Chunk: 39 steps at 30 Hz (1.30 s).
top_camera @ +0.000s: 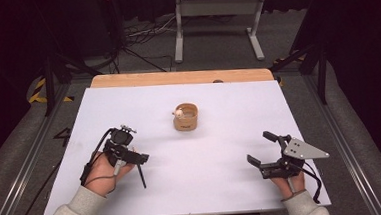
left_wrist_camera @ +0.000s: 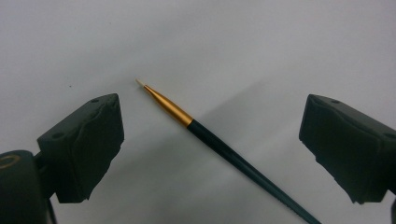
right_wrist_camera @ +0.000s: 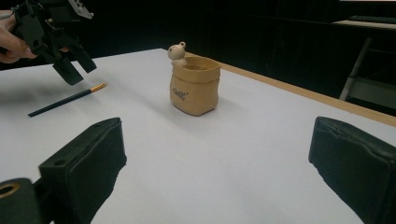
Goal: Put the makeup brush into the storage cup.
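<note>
On the white table [top_camera: 193, 187] I count one paintbrush [left_wrist_camera: 224, 147], one tan sack-shaped pot [right_wrist_camera: 194, 85] with one little bear figure [right_wrist_camera: 177, 52], and two grippers.

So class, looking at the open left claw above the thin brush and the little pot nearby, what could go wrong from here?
1. The paintbrush is thin and lies flat on the table; the open left claw may close over it and slip off or roll it away.
2. The sack-shaped pot looks small and light; a brush pushed against its rim could tip it.
</note>
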Motion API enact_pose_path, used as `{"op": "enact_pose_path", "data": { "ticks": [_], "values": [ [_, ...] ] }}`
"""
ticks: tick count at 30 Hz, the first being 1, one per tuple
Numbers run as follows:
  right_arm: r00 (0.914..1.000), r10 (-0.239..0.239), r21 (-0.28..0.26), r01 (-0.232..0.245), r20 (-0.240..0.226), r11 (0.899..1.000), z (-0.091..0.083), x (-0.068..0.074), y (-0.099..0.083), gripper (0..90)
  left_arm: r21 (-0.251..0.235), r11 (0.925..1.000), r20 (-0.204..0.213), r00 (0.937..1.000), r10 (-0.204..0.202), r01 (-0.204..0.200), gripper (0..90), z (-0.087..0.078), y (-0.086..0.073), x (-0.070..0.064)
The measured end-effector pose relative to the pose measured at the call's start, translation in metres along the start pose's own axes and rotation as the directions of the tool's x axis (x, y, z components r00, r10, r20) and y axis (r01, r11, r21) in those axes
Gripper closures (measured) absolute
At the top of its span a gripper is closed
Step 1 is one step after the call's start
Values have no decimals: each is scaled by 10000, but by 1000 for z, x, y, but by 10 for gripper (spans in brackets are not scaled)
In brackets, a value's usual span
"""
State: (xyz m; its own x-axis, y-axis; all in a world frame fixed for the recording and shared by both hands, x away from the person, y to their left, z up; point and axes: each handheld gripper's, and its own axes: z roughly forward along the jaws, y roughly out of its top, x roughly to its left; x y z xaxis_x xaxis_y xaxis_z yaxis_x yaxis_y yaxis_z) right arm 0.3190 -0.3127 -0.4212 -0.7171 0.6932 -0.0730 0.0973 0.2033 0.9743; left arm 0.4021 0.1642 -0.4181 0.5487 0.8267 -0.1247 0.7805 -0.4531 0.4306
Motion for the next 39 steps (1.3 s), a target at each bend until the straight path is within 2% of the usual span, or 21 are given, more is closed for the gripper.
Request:
{"op": "enact_pose_path", "data": {
  "ticks": [8, 15, 32, 39],
  "values": [
    [10000, 31, -6, -31, -3, 10000, 0, 0, 0, 40, 314, 9994, -79, 9999, -112, 115, 92, 5, 1, 2],
    [10000, 61, 23, -61, 27, 10000, 0, 0, 0, 40, 668, 9978, -199, 9998, -26, 40, 130, 11, 2, 3],
    [9999, 19, 155, -22, 150, 9999, 1, 0, -1, 40, 1050, 9945, -306, 9995, 82, -50, 234, 20, 1, 3],
    [9999, -15, 211, 11, 149, 9998, 2, 0, -1, 40, 1057, 9944, -327, 9994, 118, -83, 251, 20, 1, 3]
  ]
}}
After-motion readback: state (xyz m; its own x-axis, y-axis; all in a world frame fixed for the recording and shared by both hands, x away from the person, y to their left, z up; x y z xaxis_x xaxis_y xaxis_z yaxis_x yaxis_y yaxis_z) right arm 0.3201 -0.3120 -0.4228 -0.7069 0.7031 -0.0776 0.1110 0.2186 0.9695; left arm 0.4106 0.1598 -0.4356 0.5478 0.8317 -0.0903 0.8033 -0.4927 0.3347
